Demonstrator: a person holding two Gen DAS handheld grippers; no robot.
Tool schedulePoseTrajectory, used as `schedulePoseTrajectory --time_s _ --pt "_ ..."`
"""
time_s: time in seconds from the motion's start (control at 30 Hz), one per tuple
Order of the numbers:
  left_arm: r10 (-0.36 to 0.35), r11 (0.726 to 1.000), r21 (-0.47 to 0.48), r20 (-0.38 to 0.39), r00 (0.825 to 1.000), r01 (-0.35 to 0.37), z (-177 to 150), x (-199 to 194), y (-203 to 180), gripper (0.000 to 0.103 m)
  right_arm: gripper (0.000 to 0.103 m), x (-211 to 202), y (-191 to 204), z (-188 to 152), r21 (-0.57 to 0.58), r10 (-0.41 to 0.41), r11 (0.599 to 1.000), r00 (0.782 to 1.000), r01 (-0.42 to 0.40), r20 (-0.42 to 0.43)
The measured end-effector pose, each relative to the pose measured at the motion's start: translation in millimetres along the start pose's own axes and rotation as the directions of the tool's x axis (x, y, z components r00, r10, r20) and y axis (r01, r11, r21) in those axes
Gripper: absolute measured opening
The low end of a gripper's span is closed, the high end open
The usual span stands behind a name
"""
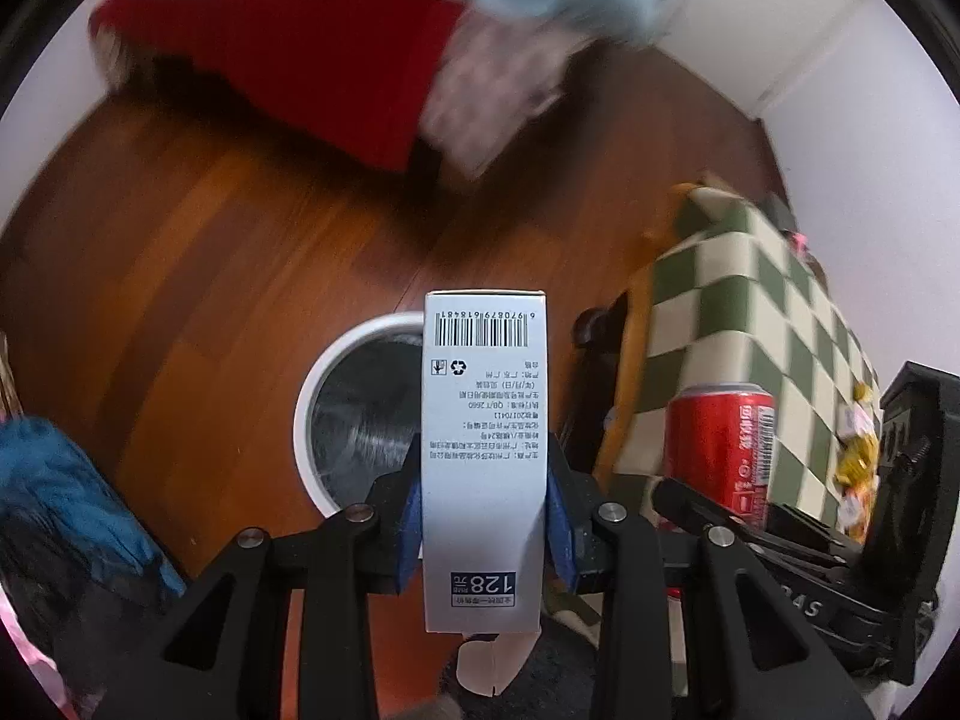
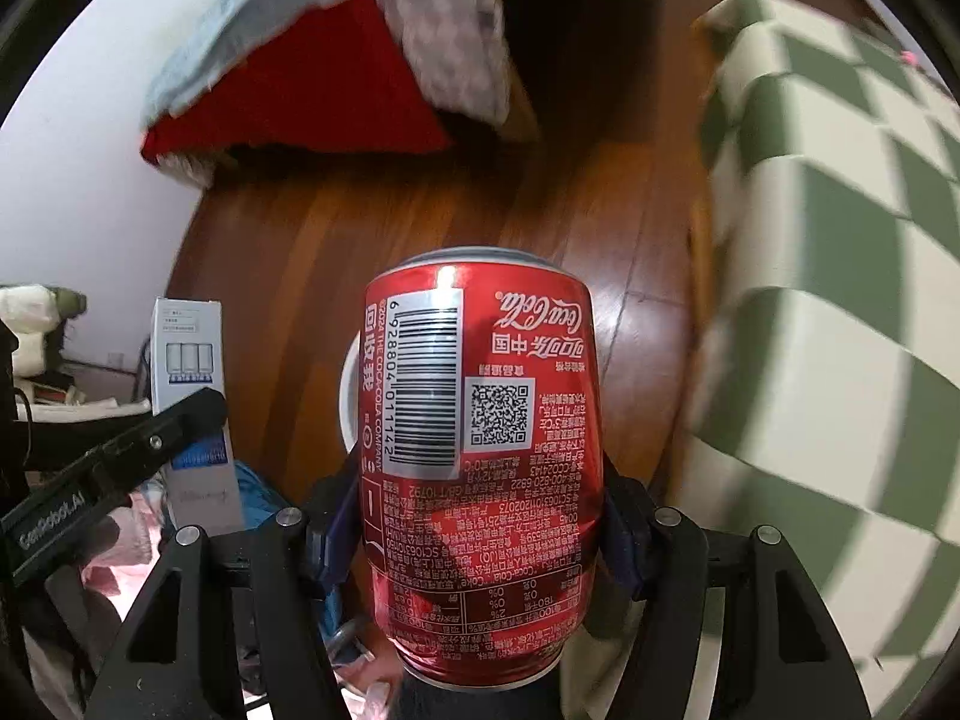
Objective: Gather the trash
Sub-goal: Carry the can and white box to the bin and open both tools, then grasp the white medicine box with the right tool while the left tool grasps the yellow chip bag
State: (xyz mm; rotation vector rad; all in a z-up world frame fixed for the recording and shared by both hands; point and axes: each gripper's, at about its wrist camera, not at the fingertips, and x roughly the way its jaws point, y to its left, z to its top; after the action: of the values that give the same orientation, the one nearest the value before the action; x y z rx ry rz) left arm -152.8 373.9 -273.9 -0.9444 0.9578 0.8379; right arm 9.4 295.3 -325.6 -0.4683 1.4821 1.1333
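Note:
My left gripper (image 1: 483, 495) is shut on a tall white carton (image 1: 485, 420) with a barcode and small print, held upright above the wooden floor. Just beyond and below it is a white-rimmed bin (image 1: 360, 414) with a dark liner. My right gripper (image 2: 480, 516) is shut on a red Coca-Cola can (image 2: 480, 450), held upside down; the bin's white rim (image 2: 347, 396) peeks out behind the can. The can (image 1: 717, 450) also shows in the left wrist view at the right, and the carton (image 2: 192, 396) in the right wrist view at the left.
A green-and-white checkered cloth (image 1: 768, 324) covers furniture on the right, with small yellow wrappers (image 1: 855, 468) on it. Red and pale-blue fabric (image 1: 312, 60) hangs at the top. Blue cloth (image 1: 54, 480) lies at the left. White walls bound the wooden floor (image 1: 180, 270).

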Motion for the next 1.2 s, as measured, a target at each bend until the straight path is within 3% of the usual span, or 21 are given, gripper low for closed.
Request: schedulePoseTrajectory --time_s 0.07,0.1,0.17,0.2,0.23,0.27,0.3,0.4,0.5,0.6,0.83,1.2 --pt "0.002 0.999 -0.032 -0.035 0.999 -0.003 4.6 18.3 18.2 0.033 0.068 27.9 7.9 11.4 -0.017 -0.013 1.000 0.999 0.013 -0.029" --pt "0.010 0.999 -0.046 -0.049 0.999 -0.012 6.3 24.8 24.8 0.039 0.068 38.3 10.6 15.1 -0.024 -0.016 1.000 0.999 0.015 -0.044" --pt "0.013 0.996 -0.085 -0.066 0.998 -0.019 6.6 36.0 38.1 0.072 0.068 60.9 13.0 24.5 -0.021 -0.022 1.000 0.997 0.020 -0.074" --pt "0.023 0.995 -0.098 -0.067 0.997 -0.030 6.8 39.2 44.1 0.095 0.073 68.4 16.5 26.4 -0.023 -0.022 1.000 0.996 0.020 -0.089" --pt "0.032 0.993 -0.110 -0.067 0.997 -0.039 5.4 41.3 49.9 0.100 0.091 75.8 17.2 28.9 -0.024 -0.021 1.000 0.994 0.018 -0.104" --pt "0.051 0.991 -0.118 -0.072 0.996 -0.059 3.6 42.4 56.6 0.100 0.101 86.1 19.2 34.5 -0.024 -0.024 0.999 0.993 0.021 -0.116" --pt "0.073 0.989 -0.121 -0.078 0.994 -0.082 2.5 43.2 61.0 0.100 0.103 89.0 18.7 37.6 -0.029 -0.029 0.999 0.992 0.025 -0.119" --pt "0.153 0.979 -0.128 -0.057 0.987 -0.159 -2.0 37.9 69.7 0.100 0.103 93.8 24.3 44.2 -0.070 -0.058 0.996 0.991 0.050 -0.123" --pt "0.256 0.959 -0.123 -0.007 0.967 -0.255 -11.0 25.2 73.6 0.100 0.103 91.0 29.4 41.1 -0.128 -0.122 0.986 0.983 0.104 -0.136" --pt "0.311 0.944 -0.113 -0.005 0.951 -0.309 -21.8 18.9 73.9 0.100 0.103 84.3 34.9 29.8 -0.167 -0.167 0.976 0.975 0.143 -0.145" --pt "0.302 0.947 -0.114 -0.012 0.953 -0.301 -36.9 7.0 63.8 0.100 0.103 55.8 34.2 1.9 -0.220 -0.213 0.958 0.969 0.181 -0.129" --pt "0.289 0.955 -0.091 0.067 0.955 -0.282 -62.8 -42.3 28.3 0.100 0.103 -26.8 28.5 -27.3 -0.230 -0.157 0.962 0.987 0.147 -0.025"
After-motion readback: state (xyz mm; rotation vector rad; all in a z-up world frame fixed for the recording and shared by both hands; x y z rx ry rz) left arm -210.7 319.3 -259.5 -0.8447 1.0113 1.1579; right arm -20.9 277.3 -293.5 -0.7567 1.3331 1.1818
